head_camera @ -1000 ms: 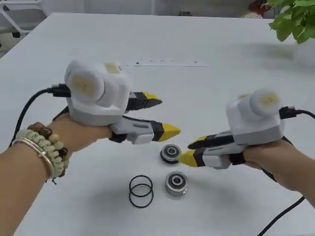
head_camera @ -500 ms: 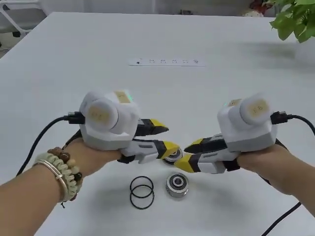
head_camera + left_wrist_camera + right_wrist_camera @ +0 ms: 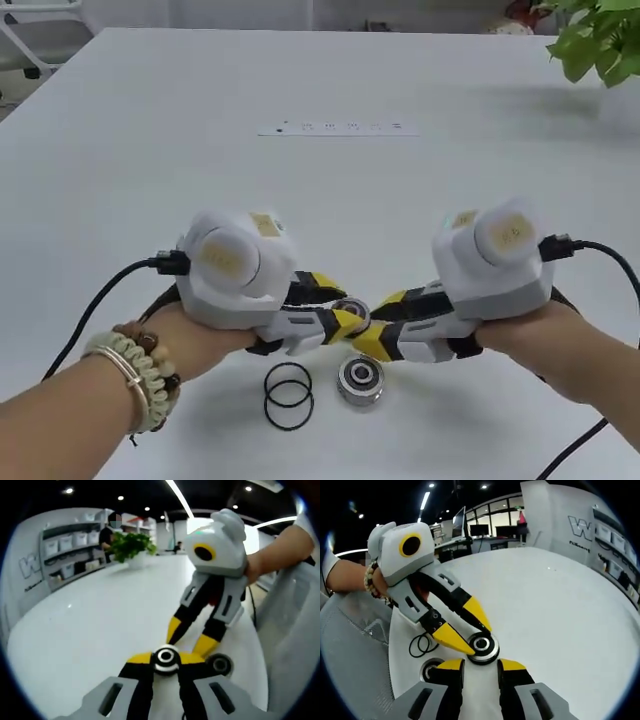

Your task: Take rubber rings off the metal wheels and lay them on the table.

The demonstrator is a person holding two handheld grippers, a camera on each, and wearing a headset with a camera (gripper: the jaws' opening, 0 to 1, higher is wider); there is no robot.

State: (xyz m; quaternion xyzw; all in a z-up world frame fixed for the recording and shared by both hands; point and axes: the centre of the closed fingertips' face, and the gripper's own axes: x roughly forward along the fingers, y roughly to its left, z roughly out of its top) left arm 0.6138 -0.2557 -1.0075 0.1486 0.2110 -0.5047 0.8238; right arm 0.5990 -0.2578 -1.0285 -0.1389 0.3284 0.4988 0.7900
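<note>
**Item: metal wheel** [image 3: 482, 648], small, bearing-like, with a dark centre. It sits between the two grippers, low over the worktop [image 3: 200, 150]; whether it rests there or is lifted clear I cannot tell. A dark band runs round its rim, probably a rubber ring not yet removed.

**Left gripper** [image 3: 166, 659]: jaws closed onto the wheel, yellow tips pressing it from either side.

**Right gripper** [image 3: 481, 666]: jaws parted, holding nothing, tips just short of the wheel's edge and pointed at it.

**Step in hand:** one gripper steadies the wheel while the other comes in to strip it. The next move likely calls for one right jaw tip to hook under the band and peel it off the rim, while the left grip stays firm.

**Second metal wheel** [image 3: 360, 378]: lying flat on the worktop, just below the held one.

**Rubber rings** [image 3: 288, 394]: two thin black loops, overlapping, just beside the second wheel.

**Containers:** none in use; the rings and the second wheel lie directly on the bare worktop.

**Beyond:** a power strip [image 3: 338, 127] and a potted plant [image 3: 595, 40], both well apart from the work.
</note>
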